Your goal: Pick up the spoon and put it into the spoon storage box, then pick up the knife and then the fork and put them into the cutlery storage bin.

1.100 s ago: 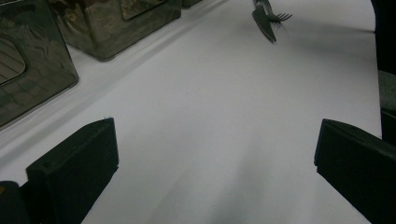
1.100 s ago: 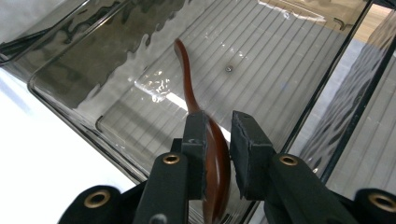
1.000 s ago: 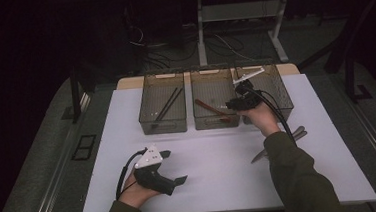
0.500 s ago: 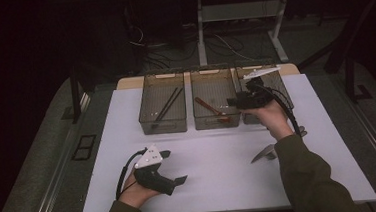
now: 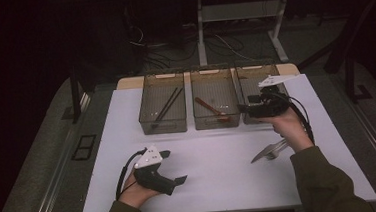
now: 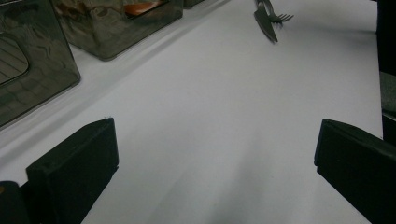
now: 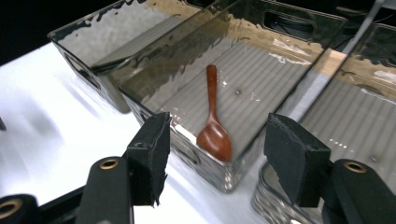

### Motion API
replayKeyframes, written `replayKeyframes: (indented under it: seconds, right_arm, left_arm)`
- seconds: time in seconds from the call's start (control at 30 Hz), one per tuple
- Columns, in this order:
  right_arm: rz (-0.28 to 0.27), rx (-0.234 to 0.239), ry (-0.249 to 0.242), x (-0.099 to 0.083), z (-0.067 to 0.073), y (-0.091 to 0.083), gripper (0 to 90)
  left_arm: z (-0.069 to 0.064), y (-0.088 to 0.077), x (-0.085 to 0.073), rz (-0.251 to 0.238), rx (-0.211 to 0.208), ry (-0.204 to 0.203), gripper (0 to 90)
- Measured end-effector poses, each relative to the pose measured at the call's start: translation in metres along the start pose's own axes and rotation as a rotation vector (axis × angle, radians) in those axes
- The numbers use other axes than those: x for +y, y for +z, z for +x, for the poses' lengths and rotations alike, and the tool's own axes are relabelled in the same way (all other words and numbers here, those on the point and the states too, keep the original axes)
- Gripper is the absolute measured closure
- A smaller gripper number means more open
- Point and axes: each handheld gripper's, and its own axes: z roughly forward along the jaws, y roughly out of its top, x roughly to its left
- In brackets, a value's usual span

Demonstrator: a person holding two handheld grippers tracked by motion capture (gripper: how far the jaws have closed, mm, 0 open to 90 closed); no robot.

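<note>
Looking down from above, we count three smoky clear bins in a row at the far edge of the white tabletop (image 5: 221, 184). We see the left bin (image 5: 163, 123) holding two dark chopsticks (image 5: 168, 105) laid at a slant, and the middle bin (image 5: 216, 120) holding a wooden spoon (image 5: 209, 107), which lies bowl toward us on the ribbed floor in the right gripper view (image 7: 214, 126). Our right gripper (image 5: 241, 108) hovers over the near rim between the middle bin and the right bin (image 5: 248, 81). Its jaws have just been opening and now stand apart with nothing between them, the spoon lying free below.

Our left gripper (image 5: 181, 179) rests low near the front edge, well apart from the bins, its jaws spread wide over bare surface in the left gripper view (image 6: 215, 154).

A metal fork (image 5: 269, 151) lies on the tabletop just beside our right wrist, with a knife (image 6: 265, 21) next to it. Beyond the tabletop the room is dark, with cables and desk legs on the floor.

We cannot tell what the right bin holds, since hand and gripper cover much of it.
</note>
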Motion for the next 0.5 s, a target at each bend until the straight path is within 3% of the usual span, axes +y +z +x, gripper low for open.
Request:
replayKeyframes:
  seconds: [0.37, 0.5]
  right_arm:
    - [-0.031, 0.005, 0.009, -0.033, -0.006, -0.026, 40.5]
    - [-0.018, -0.006, 0.006, -0.042, -0.008, -0.034, 40.2]
  left_arm:
    - [0.0, 0.0, 0.0, 0.0, 0.002, 0.001, 0.0]
    - [0.0, -0.001, 0.0, 0.0, 0.002, 0.007, 0.0]
